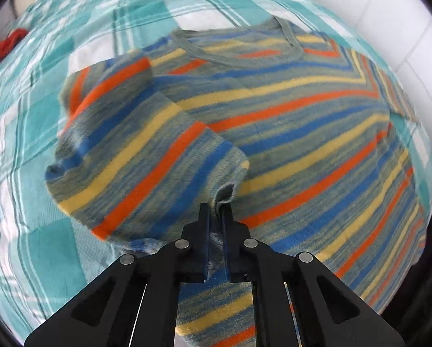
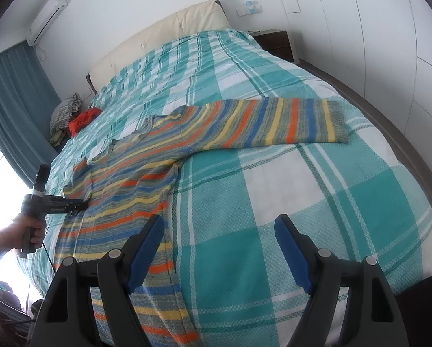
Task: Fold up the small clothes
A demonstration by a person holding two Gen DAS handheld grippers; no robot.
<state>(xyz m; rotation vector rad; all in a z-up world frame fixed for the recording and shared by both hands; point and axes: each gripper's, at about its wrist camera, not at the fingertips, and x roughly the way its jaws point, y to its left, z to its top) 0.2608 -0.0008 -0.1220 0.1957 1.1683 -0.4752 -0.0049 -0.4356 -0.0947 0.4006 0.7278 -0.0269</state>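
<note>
pinching the cuff of one sleeve (image 1: 146,156), the left tool (image 1: 216,211) is clamped tight on the striped sweater (image 1: 302,133) and holding that sleeve over the body. sweater's lying spread on the bed (image 2: 288,202) with its teal checked cover, other sleeve (image 2: 273,124) stretching flat toward the far edge. right tool (image 2: 220,248) is hanging above the sweater's hem with its jaws wide, gripping nothing. some red cloth (image 2: 81,120) is sitting near the pillow end.

The striped sweater (image 1: 288,115) looks a fuzzy matt knit; the checked bedspread (image 2: 273,179) a coarse woven cloth.
</note>
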